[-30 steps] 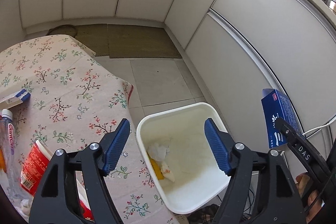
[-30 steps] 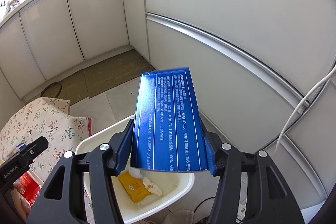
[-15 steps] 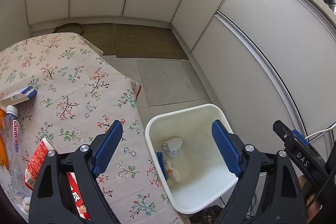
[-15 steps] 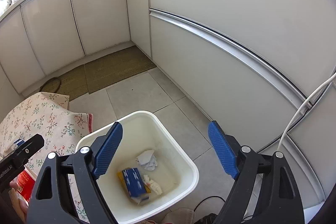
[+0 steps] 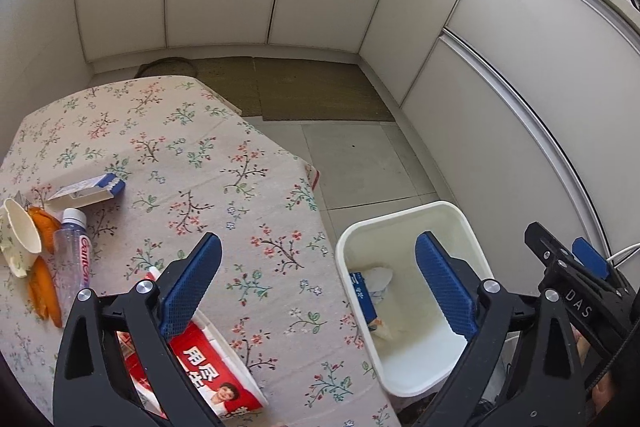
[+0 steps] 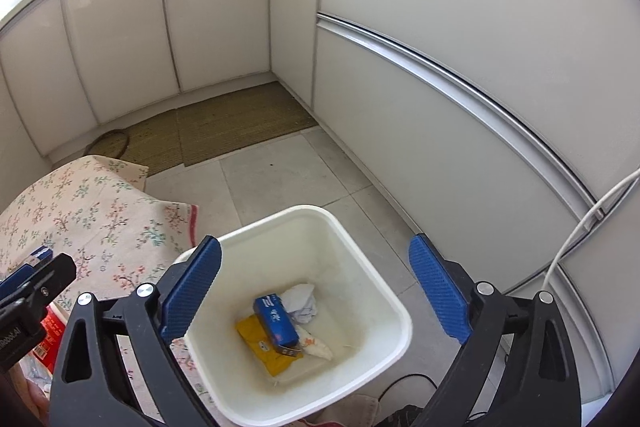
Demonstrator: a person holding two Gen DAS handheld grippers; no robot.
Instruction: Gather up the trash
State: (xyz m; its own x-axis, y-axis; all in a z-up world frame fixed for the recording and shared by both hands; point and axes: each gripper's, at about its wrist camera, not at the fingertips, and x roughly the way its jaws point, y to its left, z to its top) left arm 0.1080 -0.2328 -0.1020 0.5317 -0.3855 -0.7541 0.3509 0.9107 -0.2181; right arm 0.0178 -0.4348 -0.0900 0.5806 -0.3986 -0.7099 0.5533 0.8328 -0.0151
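A white bin (image 6: 400,315) stands on the floor beside the table; inside lie a blue box (image 6: 276,321), a yellow packet (image 6: 260,347) and crumpled paper (image 6: 302,301). My right gripper (image 6: 314,291) hangs above the bin, its jaws opening, nothing between them. My left gripper (image 5: 316,283) hovers over the table's edge and the bin (image 5: 448,211), jaws opening and empty. On the flowered tablecloth (image 5: 192,163) lie a red-and-white carton (image 5: 216,375), a plastic bottle (image 5: 74,255), orange peels (image 5: 44,287), a paper cup (image 5: 18,231) and a blue-and-white box (image 5: 86,189).
White cabinet fronts (image 6: 440,75) wrap around the back and right. A woven mat (image 6: 224,131) covers the floor by the far cabinets. A white cable (image 6: 580,227) runs down the right cabinet. Grey floor tiles (image 5: 352,163) lie between table and cabinets.
The right gripper opened and the blue box dropped from it into the bin. The left gripper widened and shifted left, bringing more of the table and its trash into view.
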